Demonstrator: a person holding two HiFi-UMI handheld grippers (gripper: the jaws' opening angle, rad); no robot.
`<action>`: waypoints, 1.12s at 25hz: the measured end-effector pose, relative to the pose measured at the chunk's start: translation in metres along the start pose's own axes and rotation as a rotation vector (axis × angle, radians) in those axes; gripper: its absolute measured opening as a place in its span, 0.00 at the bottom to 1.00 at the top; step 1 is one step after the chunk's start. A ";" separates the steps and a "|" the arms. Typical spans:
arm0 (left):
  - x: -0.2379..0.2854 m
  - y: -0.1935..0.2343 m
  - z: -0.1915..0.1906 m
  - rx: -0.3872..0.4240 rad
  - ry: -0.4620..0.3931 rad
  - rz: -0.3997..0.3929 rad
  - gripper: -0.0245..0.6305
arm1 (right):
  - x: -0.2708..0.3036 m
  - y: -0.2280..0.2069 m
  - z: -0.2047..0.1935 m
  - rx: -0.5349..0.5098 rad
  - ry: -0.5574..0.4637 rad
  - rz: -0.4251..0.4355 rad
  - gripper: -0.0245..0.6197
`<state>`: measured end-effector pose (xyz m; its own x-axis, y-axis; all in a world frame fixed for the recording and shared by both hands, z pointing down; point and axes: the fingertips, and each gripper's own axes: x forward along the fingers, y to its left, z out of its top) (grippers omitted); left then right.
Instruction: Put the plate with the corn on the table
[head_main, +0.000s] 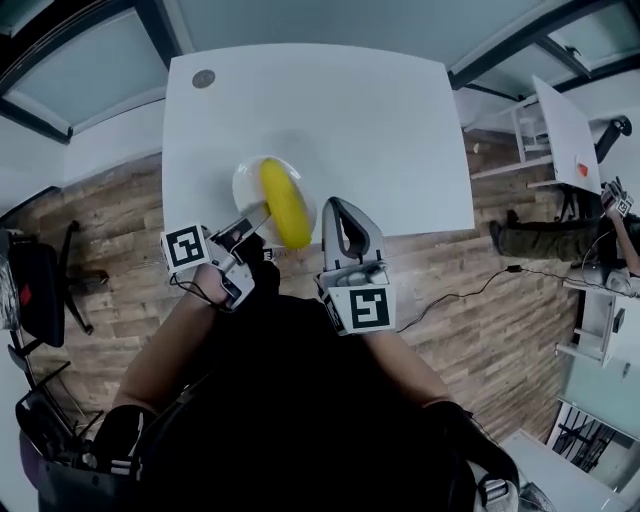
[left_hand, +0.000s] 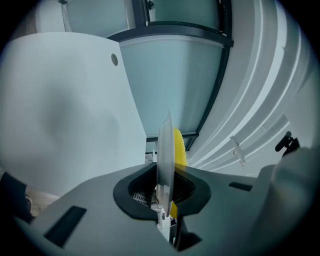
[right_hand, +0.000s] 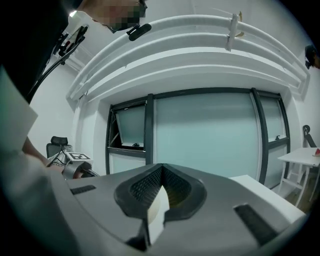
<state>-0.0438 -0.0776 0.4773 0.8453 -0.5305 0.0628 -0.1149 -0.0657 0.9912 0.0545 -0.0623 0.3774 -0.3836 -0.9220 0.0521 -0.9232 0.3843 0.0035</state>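
A white plate with a yellow corn cob on it hangs over the near part of the white table. I cannot tell whether it touches the tabletop. My left gripper is shut on the plate's near-left rim. In the left gripper view the plate stands edge-on between the jaws of that gripper, with the corn behind it and the table to the left. My right gripper is beside the plate's right edge, shut and holding nothing. In its own view that gripper faces the windows.
A round grey grommet sits in the table's far left corner. A second white table and a seated person are at the right. A black chair stands at the left. A cable runs across the wooden floor.
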 end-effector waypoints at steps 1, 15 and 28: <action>0.009 0.002 0.009 0.005 0.007 -0.004 0.09 | 0.010 -0.006 0.001 -0.007 0.004 -0.006 0.04; 0.090 0.080 0.095 -0.056 0.041 0.033 0.10 | 0.119 -0.062 -0.099 -0.051 0.311 0.031 0.04; 0.132 0.156 0.117 0.010 0.225 0.245 0.10 | 0.165 -0.084 -0.174 -0.042 0.494 0.078 0.04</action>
<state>-0.0110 -0.2566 0.6269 0.8859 -0.3317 0.3242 -0.3330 0.0316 0.9424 0.0724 -0.2388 0.5597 -0.3849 -0.7622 0.5204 -0.8867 0.4619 0.0208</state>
